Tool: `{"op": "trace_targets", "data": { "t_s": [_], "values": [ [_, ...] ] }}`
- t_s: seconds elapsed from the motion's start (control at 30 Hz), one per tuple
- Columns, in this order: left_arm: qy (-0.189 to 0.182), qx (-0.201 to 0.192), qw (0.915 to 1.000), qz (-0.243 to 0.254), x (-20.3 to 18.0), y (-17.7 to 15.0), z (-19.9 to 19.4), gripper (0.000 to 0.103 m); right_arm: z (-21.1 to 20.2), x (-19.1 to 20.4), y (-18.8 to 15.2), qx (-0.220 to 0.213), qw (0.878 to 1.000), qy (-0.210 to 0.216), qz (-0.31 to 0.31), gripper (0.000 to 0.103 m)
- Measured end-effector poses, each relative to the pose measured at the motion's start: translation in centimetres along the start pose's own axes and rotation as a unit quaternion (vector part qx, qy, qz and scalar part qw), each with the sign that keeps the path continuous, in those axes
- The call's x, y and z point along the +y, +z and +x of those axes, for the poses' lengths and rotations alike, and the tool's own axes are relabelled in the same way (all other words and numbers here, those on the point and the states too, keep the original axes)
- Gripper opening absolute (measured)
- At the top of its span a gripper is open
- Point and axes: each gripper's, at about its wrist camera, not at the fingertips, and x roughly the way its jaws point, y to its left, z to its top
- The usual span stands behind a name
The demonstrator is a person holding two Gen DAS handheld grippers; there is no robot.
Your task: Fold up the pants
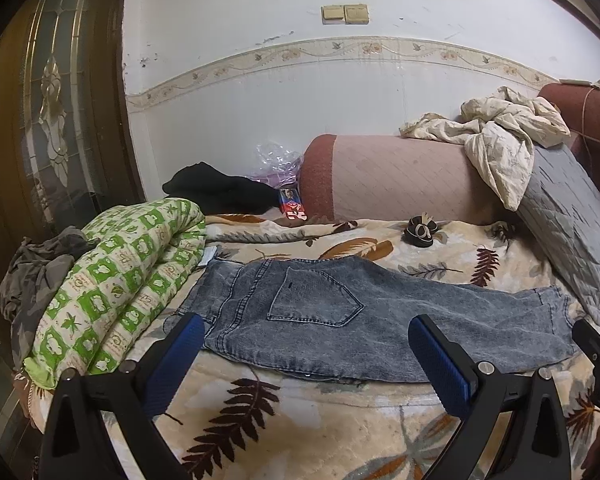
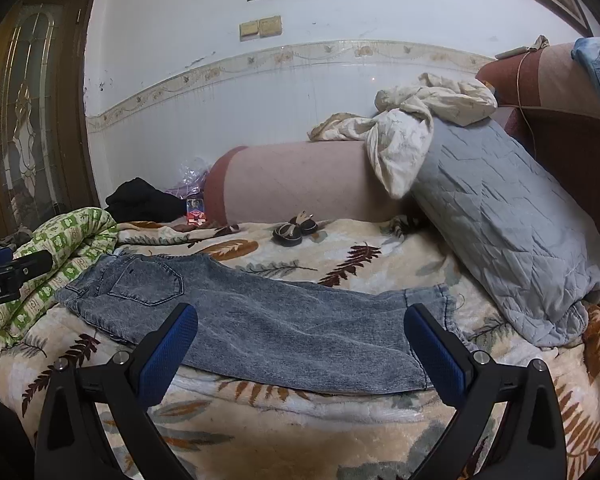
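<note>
Grey-blue jeans (image 1: 340, 316) lie flat on the leaf-patterned blanket (image 1: 320, 432), folded lengthwise leg on leg, waist to the left, cuffs to the right, back pocket up. They also show in the right wrist view (image 2: 284, 328). My left gripper (image 1: 306, 344) is open and empty, held above the waist end at the near edge. My right gripper (image 2: 300, 336) is open and empty, held above the leg end near the cuffs. Each gripper's edge shows in the other's view.
A rolled green-and-white quilt (image 1: 116, 280) lies left of the waist. A grey quilted pillow (image 2: 512, 232) leans at the right by the cuffs. A pink bolster (image 1: 396, 184), crumpled cream cloth (image 1: 500, 132), black garment (image 1: 220, 190) and small black shoes (image 2: 294, 230) lie behind.
</note>
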Motion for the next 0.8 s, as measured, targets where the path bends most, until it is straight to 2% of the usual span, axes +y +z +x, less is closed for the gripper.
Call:
{"op": "trace_targets", "data": {
  "t_s": [0.8],
  "values": [
    [-0.012,0.008,0.9999,0.005,-0.21,-0.44,0.25,0.103,-0.01,0.69,-0.17,-0.002,1.000,-0.002,-0.012,0.103]
  ]
}}
